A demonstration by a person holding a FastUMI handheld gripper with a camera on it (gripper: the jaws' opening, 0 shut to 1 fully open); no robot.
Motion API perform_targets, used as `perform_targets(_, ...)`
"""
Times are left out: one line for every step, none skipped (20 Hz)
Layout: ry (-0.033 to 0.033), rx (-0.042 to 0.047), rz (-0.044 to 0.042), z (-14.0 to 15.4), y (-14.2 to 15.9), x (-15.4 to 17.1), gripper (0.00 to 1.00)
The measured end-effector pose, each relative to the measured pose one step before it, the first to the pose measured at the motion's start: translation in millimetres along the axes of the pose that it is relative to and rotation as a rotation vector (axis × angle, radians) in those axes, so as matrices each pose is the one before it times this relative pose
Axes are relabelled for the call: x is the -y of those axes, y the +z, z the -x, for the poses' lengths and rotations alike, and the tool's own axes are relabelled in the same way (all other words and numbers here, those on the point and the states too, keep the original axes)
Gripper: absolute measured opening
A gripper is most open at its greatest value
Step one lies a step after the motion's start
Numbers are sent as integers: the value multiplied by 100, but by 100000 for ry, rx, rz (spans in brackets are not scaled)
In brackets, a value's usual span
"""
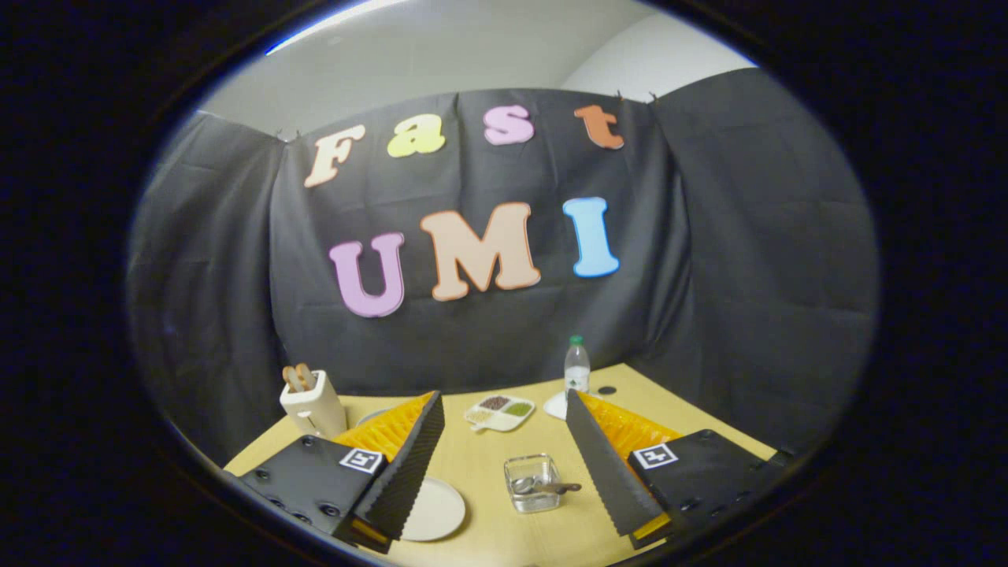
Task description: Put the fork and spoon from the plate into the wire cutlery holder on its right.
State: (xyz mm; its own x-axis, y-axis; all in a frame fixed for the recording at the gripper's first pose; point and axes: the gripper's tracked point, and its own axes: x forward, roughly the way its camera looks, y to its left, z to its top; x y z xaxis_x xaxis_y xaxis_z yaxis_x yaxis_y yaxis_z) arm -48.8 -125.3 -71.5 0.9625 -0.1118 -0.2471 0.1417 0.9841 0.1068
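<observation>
I have the gripper [504, 465] with its fingers spread wide apart, holding nothing. Low in the frame between them sits the cutlery holder [533, 482] on the counter [480, 472], a spoon [526, 485] lying in it. The plate [435, 510] lies just left, beside the left finger.

I see a pale wooden table [472, 472] carrying everything here. On it, partly behind one finger, lies a round white plate [433, 510]. To its right stands the clear square cutlery holder [533, 482], apart from the plate, with a spoon [543, 487] resting across it. Farther back sits a white divided dish [501, 411] holding small portions in its compartments. Near the far edge a clear bottle [576, 366] with a green cap stands upright. At the far left corner stands a white toaster [313, 408] with bread in it.
</observation>
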Motion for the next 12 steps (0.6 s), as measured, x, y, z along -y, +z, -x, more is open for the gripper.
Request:
perform_targets(-30,3405,169,313,591,-67,98)
perform_targets(34,1980,374,163,239,-206,98)
perform_targets(-128,2145,340,190,399,76,98)
perform_targets(-531,1065,440,143,247,15,98)
perform_targets(289,1468,314,84,352,-31,98)
perform_targets(-498,1102,180,57,289,-113,98)
perform_targets(522,1053,100,33,240,37,98)
perform_targets(-176,508,44,78,152,-103,98)
perform_targets(488,43,105,43,-30,-101,98)
perform_targets(-115,508,275,31,114,-4,98)
perform_targets(85,135,345,-78,8,-65,98)
perform_targets(280,174,204,-8,24,-157,98)
